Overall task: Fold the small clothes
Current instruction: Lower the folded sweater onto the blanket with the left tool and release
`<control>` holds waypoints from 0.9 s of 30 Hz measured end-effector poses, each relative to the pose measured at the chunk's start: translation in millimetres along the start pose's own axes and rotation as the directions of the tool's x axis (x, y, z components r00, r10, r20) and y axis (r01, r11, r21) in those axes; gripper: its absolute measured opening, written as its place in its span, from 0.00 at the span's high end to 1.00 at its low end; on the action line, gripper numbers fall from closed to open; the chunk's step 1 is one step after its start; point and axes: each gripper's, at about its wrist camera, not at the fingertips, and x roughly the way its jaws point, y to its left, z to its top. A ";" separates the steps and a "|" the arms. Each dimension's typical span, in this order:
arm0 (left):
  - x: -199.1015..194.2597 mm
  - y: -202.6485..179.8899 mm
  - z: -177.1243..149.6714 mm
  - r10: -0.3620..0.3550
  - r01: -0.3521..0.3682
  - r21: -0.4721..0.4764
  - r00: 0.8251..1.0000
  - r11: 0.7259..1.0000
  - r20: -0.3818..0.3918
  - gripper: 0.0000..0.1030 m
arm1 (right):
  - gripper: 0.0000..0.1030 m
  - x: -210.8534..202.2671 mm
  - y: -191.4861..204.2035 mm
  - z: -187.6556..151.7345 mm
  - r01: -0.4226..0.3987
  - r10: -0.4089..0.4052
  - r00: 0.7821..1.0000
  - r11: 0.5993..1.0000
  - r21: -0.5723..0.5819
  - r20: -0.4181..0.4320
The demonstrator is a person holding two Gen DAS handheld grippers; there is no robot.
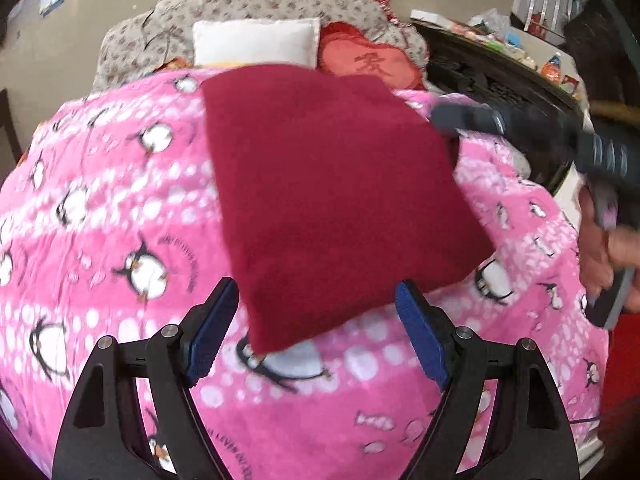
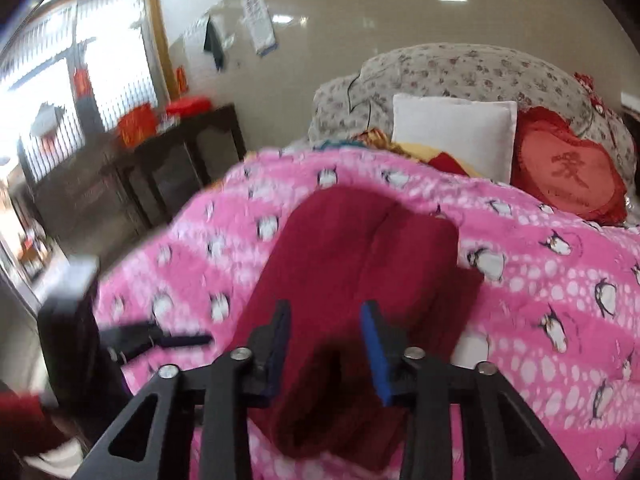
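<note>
Mid-fold on the bed: both claws over the dark red cloth.

Our left claw (image 1: 316,320) stands wide apart over the near corner of the dark red cloth (image 1: 332,184), clamping nothing. Our right claw (image 2: 326,344) is narrower, cloth bunched between its pads; whether they pinch we cannot tell. The cloth lies part-folded on the pink penguin blanket (image 1: 112,208). Next, we judge, pinch an edge and carry it across.

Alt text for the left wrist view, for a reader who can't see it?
A dark red folded cloth lies on a pink penguin blanket, its near corner between the open left gripper. The right gripper reaches its far right corner.
</note>
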 end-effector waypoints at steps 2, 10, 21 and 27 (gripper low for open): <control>2.1 5.4 -4.9 -0.003 0.002 -0.026 1.000 1.000 -0.015 0.22 | 0.75 17.5 -20.7 -23.7 0.051 -0.047 0.997 0.997 0.055 -0.065; -14.8 11.6 -4.2 0.016 -0.015 -0.060 1.000 0.998 0.021 0.22 | 0.75 -26.2 -10.3 -25.0 0.023 -0.024 1.000 0.996 0.081 0.016; 6.0 19.2 11.0 0.049 -0.045 -0.134 0.998 0.990 0.030 0.22 | 0.75 5.9 3.5 -6.2 0.005 -0.008 0.999 0.996 0.088 0.032; 24.0 26.9 12.8 0.042 -0.039 -0.180 0.999 0.983 0.013 0.22 | 0.94 22.4 -13.6 -11.4 0.008 -0.008 1.000 0.993 0.121 0.002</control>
